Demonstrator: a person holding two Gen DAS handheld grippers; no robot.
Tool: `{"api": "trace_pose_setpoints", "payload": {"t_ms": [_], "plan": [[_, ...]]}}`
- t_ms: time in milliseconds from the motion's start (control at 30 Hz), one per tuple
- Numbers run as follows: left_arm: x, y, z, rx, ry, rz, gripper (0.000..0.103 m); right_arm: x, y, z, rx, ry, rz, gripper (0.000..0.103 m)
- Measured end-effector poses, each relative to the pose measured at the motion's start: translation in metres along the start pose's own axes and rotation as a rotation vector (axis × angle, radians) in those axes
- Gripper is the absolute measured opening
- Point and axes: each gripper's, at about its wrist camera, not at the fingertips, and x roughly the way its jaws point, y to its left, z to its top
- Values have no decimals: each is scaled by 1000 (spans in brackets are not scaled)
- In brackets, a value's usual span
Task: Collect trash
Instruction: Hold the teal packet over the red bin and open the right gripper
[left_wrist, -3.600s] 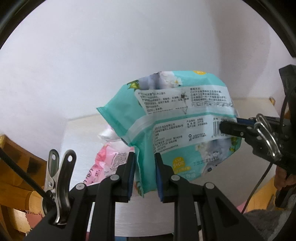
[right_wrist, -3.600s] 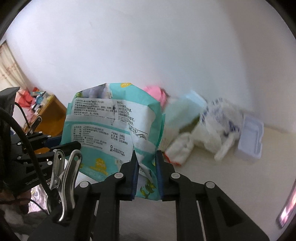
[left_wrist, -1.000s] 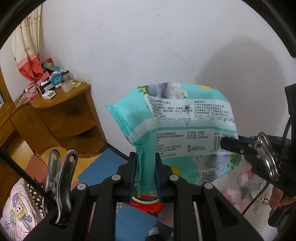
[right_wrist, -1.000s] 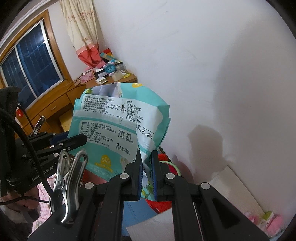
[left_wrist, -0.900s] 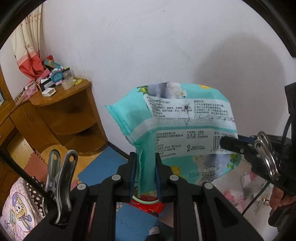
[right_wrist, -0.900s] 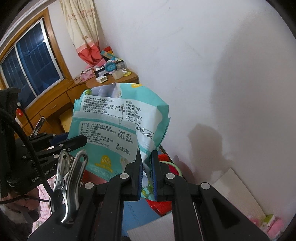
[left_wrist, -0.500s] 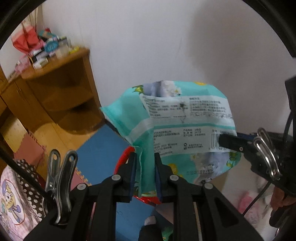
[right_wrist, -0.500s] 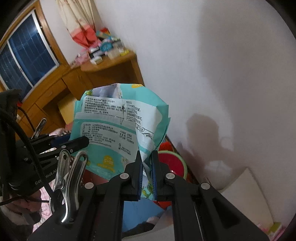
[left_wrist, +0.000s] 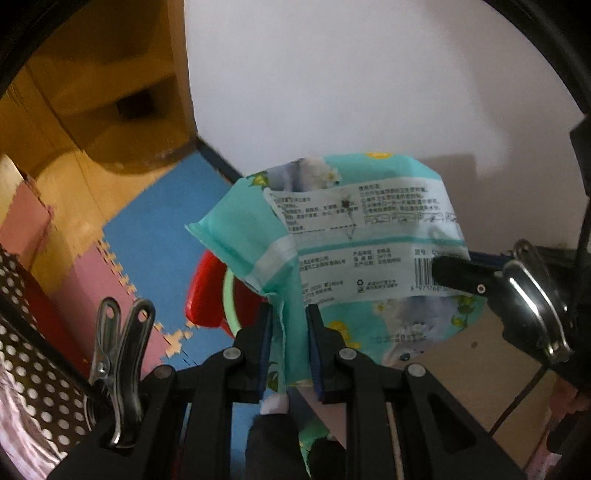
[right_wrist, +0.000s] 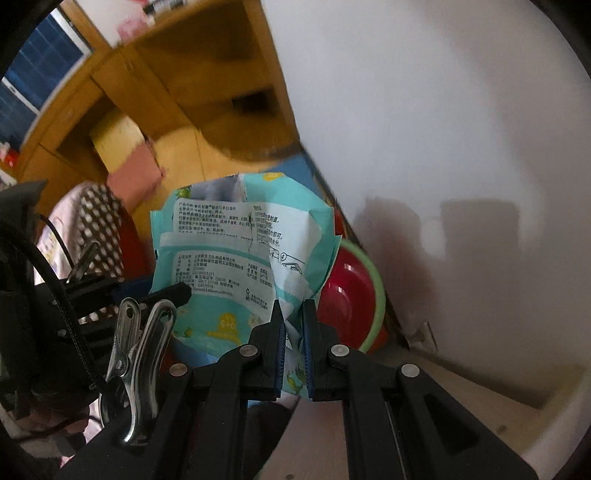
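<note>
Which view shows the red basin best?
The right wrist view: the basin shows its red inside and green rim beside the teal bag. In the left wrist view, the bag hides most of the basin.

Setting: a home room. Evidence: wooden corner shelf unit (right_wrist: 236, 107), blue and pink foam puzzle floor mats (left_wrist: 147, 236), red plastic basin (right_wrist: 351, 295), plain white wall (left_wrist: 351, 81).

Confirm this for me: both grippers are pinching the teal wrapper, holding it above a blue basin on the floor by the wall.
Not quite: the basin is red with a green rim, not blue; the blue is the floor mat. The right wrist view shows it best. The rest stands: the left gripper and the right gripper both pinch the teal wrapper above it, by the wall.
</note>
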Motion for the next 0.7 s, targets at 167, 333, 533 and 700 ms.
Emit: {"api": "trace_pose_setpoints", "payload": {"t_ms": [167, 333, 533, 700], "plan": [[52, 8, -2, -6, 56, -38, 18, 63, -2, 11, -49, 134, -30, 9], [94, 7, -1, 9, 105, -23, 19, 123, -7, 11, -98, 268, -54, 9], [136, 5, -5, 15, 163, -27, 19, 168, -17, 3, -153, 353, -84, 9], [159, 6, -12, 17, 178, -33, 19, 197, -30, -5, -127, 393, -82, 9]]}}
